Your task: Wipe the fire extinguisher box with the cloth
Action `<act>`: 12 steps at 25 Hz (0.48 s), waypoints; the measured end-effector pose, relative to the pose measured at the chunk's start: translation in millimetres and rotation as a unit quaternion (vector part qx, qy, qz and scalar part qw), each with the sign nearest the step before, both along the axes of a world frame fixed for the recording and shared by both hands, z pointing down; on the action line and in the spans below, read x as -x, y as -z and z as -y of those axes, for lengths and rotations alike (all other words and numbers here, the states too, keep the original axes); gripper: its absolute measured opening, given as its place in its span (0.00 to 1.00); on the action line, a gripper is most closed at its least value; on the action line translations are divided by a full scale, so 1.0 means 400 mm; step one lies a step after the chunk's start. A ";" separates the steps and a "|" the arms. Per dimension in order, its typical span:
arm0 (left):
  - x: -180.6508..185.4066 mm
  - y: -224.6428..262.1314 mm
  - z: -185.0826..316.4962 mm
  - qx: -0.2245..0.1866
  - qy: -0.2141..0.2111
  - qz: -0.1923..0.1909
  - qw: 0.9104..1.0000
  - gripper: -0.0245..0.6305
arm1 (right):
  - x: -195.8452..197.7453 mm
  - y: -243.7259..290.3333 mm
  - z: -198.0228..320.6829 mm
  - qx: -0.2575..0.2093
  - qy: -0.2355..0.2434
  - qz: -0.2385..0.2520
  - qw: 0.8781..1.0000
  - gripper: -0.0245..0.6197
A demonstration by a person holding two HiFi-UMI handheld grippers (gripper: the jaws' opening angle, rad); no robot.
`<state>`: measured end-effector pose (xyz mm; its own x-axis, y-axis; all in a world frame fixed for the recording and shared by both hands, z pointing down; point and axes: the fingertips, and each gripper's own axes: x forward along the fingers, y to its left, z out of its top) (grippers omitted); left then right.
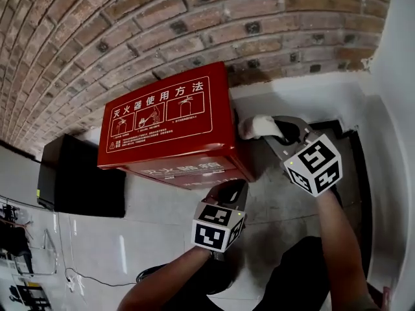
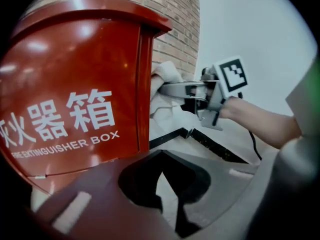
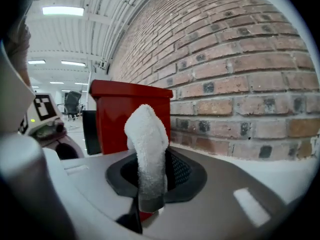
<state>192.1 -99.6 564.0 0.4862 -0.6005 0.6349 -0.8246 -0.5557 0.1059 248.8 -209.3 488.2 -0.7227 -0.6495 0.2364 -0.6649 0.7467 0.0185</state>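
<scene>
1. A curved-looking wall of rough red-brown brick (image 1: 130,31) with pale mortar lines fills the top. Below it lies a smooth pale grey floor (image 1: 162,219).
2. At far left, a flat black rectangular case (image 1: 81,177) stands against the wall, and thin cables (image 1: 84,278) trail on the floor near it.
3. The glossy red metal fire extinguisher box (image 1: 165,118) sits against the brick. It has white characters and pictograms on its lid.
4. The left gripper (image 1: 228,188) hovers just beside the box's lower front corner. Its dark jaws are drawn together at the tips with nothing between them.
5. A white, fluffy terry cloth (image 1: 256,125) lies against the box's right side, close to the wall.
6. The right gripper (image 1: 275,131) pinches that cloth, which stands up between its jaws as a folded wad.
7. Behind it runs a band of white plaster (image 1: 305,96). A black skirting strip (image 1: 360,173) edges the smooth white side wall (image 1: 402,76).
</scene>
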 end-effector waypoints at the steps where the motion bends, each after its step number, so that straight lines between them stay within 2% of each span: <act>1: 0.004 -0.009 0.002 0.006 0.007 -0.003 1.000 0.04 | 0.005 -0.008 -0.034 0.006 0.014 -0.003 1.000 0.18; 5: 0.017 -0.049 0.000 0.032 0.024 -0.002 0.999 0.04 | 0.034 -0.072 -0.143 0.044 0.073 -0.026 0.996 0.18; 8: 0.021 -0.070 -0.004 0.042 0.027 0.005 0.999 0.04 | 0.044 -0.117 -0.203 0.078 0.110 -0.024 0.991 0.18; 12: 0.020 -0.078 -0.009 0.041 0.025 0.014 0.999 0.04 | 0.062 -0.138 -0.217 0.093 0.131 -0.020 0.987 0.18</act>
<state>184.2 -96.0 595.2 0.4392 -0.5693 0.6950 -0.8540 -0.5046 0.1263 223.9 -122.6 543.3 -0.8479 -0.3842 0.3654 -0.4502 0.8857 -0.1133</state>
